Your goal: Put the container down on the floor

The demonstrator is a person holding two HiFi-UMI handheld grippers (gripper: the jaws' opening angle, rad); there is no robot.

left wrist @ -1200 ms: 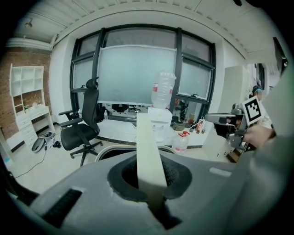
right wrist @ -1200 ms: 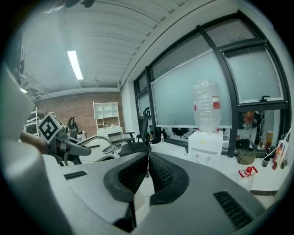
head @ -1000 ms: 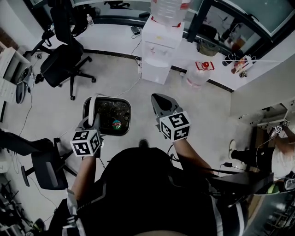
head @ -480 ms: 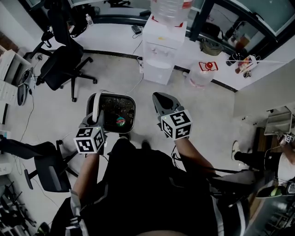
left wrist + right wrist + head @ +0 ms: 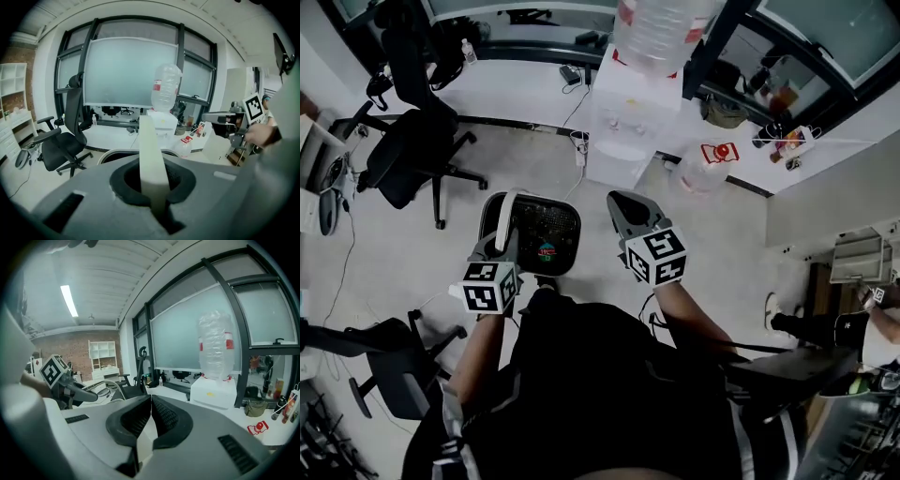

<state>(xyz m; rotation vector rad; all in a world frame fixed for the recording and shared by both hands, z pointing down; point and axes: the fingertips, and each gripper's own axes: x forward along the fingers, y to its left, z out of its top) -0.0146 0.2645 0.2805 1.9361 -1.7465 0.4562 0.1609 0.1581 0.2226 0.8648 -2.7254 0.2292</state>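
My left gripper (image 5: pixel 501 247) stays clenched on the container (image 5: pixel 546 234) handle (image 5: pixel 152 164), carried toward twelve o'clock, not yet down; my right gripper (image 5: pixel 628 208) is pinched closed, empty

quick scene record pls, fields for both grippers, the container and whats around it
left gripper: shut on the white handle of the container
right gripper: shut, empty, beside the container
container: dark open-top bin, hangs by its handle above the floor
contents: small red and green item, unclear
nearby: water dispenser ahead, office chair to the left

R gripper (image 5: pixel 151 397), jaws together
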